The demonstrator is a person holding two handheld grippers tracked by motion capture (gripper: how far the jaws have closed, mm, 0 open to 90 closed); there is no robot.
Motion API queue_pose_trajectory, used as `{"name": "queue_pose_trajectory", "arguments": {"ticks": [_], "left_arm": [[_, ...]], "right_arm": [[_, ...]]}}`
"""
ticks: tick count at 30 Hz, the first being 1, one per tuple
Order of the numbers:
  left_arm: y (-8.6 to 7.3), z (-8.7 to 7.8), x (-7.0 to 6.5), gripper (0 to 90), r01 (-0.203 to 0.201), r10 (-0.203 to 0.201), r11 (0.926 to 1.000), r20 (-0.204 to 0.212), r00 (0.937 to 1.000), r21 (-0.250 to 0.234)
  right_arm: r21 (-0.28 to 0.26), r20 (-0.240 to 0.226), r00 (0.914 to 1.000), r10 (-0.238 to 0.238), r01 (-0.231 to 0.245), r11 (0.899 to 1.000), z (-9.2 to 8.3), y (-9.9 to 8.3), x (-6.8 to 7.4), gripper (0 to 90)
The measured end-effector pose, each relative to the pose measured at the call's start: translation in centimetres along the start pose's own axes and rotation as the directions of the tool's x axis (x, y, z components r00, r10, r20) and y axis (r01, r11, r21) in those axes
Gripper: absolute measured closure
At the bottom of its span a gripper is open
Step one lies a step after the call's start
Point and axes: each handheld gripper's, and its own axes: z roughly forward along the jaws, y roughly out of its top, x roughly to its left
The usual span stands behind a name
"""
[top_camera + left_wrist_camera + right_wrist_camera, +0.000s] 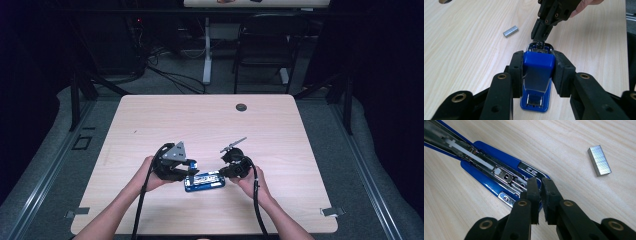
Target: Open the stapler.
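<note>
A blue stapler [202, 181] lies near the table's front edge between both hands. My left gripper [192, 170] is shut on its blue top cover [539, 62], a pad pressing each side, and the cover stands lifted off the base [535, 105]. The metal staple channel [486, 166] lies exposed along the base. My right gripper [541, 183] is shut with its tips down at the front end of that channel; I cannot tell whether anything thin is pinched. In the left gripper view the right gripper [539, 37] comes down from above. A silver strip of staples [599, 160] lies loose on the wood beside the stapler.
The light wooden table [200, 125] has a round cable hole [241, 107] near its far edge. A black chair [265, 45] and a desk leg stand beyond the table in a dark room. The strip of staples [510, 31] lies left of the stapler's front.
</note>
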Motion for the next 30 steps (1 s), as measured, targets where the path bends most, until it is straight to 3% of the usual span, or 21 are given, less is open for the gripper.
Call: {"name": "queue_pose_trajectory", "arguments": {"ticks": [8, 9, 18, 30], "left_arm": [[-1.1, -0.9, 0.2, 65.4, 0.034, -0.034, 0.9994, 0.012, 0.9993, -0.010], [-1.2, -1.1, 0.2, 65.5, 0.013, -0.013, 0.9999, 0.013, 0.9998, 0.010], [-4.0, -2.6, 0.5, 64.8, 0.040, -0.041, 0.9979, 0.014, 0.9991, 0.051], [-4.5, -2.8, 0.6, 65.0, 0.021, -0.023, 0.9946, 0.023, 0.9995, 0.102]], "right_arm": [[0.000, 0.012, 0.9999, -0.011, 0.011, 1.000, 0.0, 0.0, 0.1, 85.8], [-0.004, 0.014, 0.9999, -0.011, 0.011, 1.000, 0.0, 0.0, 0.2, 85.9], [0.001, 0.017, 0.9999, -0.002, 0.002, 1.000, 0.0, 0.0, 0.2, 86.0], [0.010, 0.024, 0.9997, -0.005, 0.005, 1.000, -0.1, 0.0, 0.2, 86.3]]}}
